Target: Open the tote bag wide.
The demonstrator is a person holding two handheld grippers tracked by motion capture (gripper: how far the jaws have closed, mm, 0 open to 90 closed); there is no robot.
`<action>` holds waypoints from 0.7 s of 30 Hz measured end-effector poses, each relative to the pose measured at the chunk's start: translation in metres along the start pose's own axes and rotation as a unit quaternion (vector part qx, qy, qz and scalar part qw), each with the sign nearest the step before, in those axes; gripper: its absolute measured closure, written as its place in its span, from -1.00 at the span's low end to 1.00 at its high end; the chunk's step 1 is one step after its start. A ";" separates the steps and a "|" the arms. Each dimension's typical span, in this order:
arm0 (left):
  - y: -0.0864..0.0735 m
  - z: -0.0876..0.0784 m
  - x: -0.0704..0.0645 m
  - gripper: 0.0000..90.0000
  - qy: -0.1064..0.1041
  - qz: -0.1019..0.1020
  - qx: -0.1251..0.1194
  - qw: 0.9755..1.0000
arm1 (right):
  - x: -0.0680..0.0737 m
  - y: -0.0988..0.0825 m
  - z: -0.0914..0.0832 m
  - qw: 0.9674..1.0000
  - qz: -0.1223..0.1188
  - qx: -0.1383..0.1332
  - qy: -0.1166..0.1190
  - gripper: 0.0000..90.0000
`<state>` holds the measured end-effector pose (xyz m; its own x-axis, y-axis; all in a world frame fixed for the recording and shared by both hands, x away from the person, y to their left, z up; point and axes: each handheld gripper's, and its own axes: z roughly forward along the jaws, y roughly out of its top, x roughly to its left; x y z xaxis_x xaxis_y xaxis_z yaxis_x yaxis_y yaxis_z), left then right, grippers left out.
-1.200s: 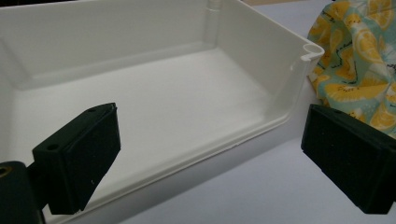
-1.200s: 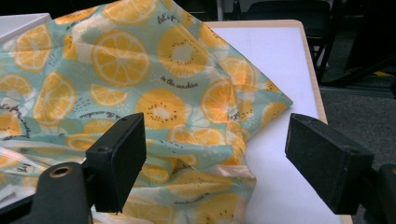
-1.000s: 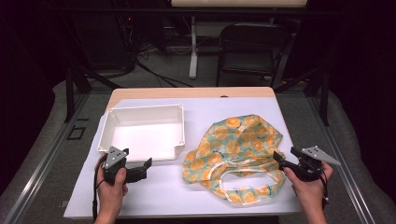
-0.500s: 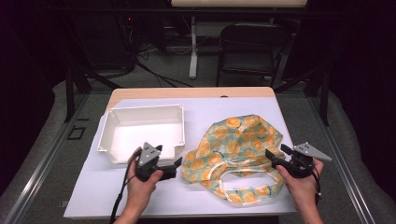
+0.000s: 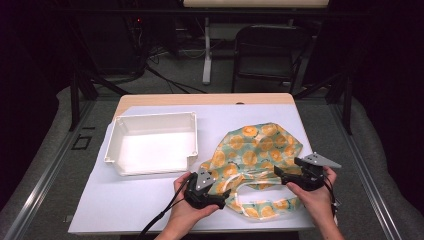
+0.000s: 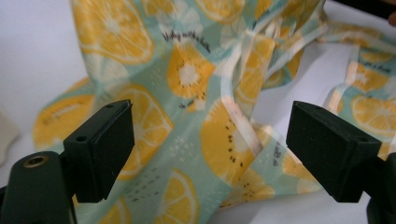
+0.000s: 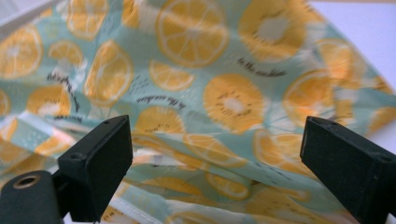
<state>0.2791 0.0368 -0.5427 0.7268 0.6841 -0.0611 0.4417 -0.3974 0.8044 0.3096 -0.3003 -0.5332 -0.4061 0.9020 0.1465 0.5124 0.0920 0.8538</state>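
High view: a white tray (image 5: pixel 114 150) with raised walls sits on the left part of the white table sheet (image 5: pixel 125 205), and its floor lies bare, with nothing inside. Just right of it a crumpled cloth (image 5: pixel 260 150) lies on the sheet, its near-left edge close to the tray's front corner. The cloth is pale green, printed all over with orange citrus slices and short lines of dark script, and pale ribbon-like straps loop across its near part, where white sheet shows through an opening. It is rumpled into soft folds rather than spread flat.

The left gripper (image 5: pixel 224 194) rests at the cloth's near-left edge; in the left gripper view its jaws stand spread with the fabric behind them, pinching nothing. The right gripper (image 5: pixel 281 175) hovers at the cloth's near-right edge, its jaws having just been opening; in the right gripper view they are wide apart over the fabric, untouched by the pads.
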 end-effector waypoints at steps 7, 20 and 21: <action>-0.006 0.019 0.001 -0.27 0.033 -0.023 0.052 0.998 | 0.007 -0.008 0.020 0.998 -0.037 0.048 -0.013 -0.64; 0.007 -0.003 0.011 1.00 -0.004 -0.018 -0.004 1.000 | 0.001 -0.007 0.004 0.999 -0.035 0.014 -0.011 0.95; 0.011 -0.006 0.011 1.00 -0.008 -0.013 -0.008 1.000 | 0.001 -0.002 -0.003 0.999 -0.037 -0.005 -0.009 0.99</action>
<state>0.2891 0.0439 -0.5314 0.7232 0.6846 -0.0912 0.4526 -0.3700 0.8113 0.3061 -0.3008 -0.5335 -0.4293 0.9001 0.0741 0.4743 0.1549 0.8666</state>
